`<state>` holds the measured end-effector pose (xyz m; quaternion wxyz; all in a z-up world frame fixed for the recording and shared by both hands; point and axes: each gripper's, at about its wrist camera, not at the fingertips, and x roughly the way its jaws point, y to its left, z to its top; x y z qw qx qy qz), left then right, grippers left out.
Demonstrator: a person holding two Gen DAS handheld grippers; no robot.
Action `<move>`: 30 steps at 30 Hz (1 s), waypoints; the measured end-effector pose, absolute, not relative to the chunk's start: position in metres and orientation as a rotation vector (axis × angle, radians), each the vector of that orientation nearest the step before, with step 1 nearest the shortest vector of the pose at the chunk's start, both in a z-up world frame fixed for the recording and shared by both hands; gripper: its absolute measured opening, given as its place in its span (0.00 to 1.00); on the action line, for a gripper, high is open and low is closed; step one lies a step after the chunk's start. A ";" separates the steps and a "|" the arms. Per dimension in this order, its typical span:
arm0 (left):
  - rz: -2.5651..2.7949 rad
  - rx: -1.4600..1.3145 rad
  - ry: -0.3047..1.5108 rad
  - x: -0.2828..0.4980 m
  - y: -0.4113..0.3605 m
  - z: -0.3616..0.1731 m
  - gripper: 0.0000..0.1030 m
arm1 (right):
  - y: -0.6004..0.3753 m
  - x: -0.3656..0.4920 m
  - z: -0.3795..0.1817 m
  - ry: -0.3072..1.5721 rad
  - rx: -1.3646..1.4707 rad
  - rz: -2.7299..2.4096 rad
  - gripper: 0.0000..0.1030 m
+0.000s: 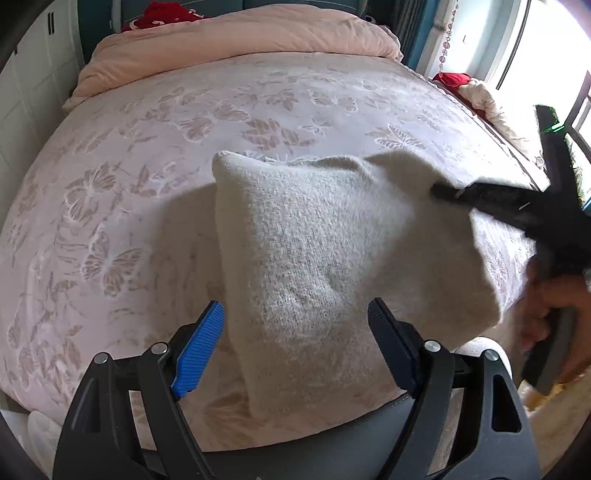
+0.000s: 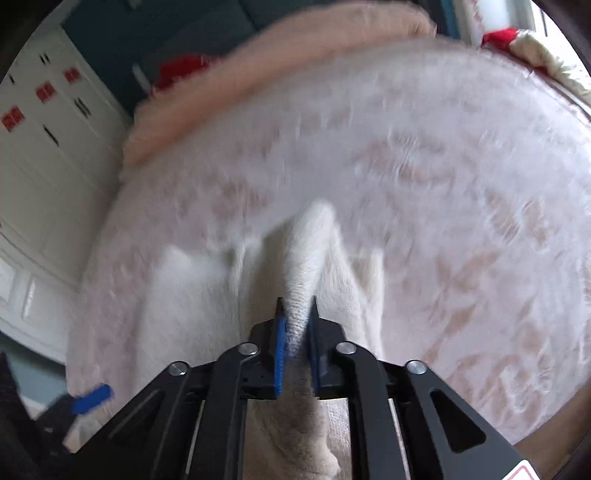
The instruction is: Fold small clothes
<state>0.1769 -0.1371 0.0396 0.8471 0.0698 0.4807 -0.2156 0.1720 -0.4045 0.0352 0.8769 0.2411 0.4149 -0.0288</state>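
A cream knitted garment (image 1: 314,243) lies partly folded on the pink butterfly-patterned bedspread (image 1: 147,166). My left gripper (image 1: 295,310) hovers over its near end, open wide, with the knit below and between the blue pad (image 1: 199,350) and the dark pad, neither pressing on it. My right gripper (image 2: 297,306) is shut on a raised ridge of the same cream garment (image 2: 306,266). In the left wrist view the right gripper (image 1: 439,192) reaches in from the right onto the garment's far right edge, held by a hand (image 1: 546,317). The right wrist view is blurred.
A folded pink quilt (image 1: 240,40) lies across the head of the bed with a red cushion (image 1: 166,16) behind it. White cupboards (image 2: 44,147) stand to the left. A red and cream bundle (image 1: 476,92) sits by the bright window at the right.
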 end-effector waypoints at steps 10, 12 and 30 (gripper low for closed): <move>-0.425 0.118 1.154 0.187 -0.135 -0.009 0.80 | -0.415 0.151 0.028 0.850 0.484 -0.140 0.21; -0.428 0.113 1.157 0.187 -0.133 -0.010 0.81 | -0.402 0.145 0.051 0.807 0.477 -0.075 0.21; -0.432 0.174 1.085 0.151 -0.125 0.016 0.83 | -0.272 0.233 -0.024 1.140 0.219 0.164 0.19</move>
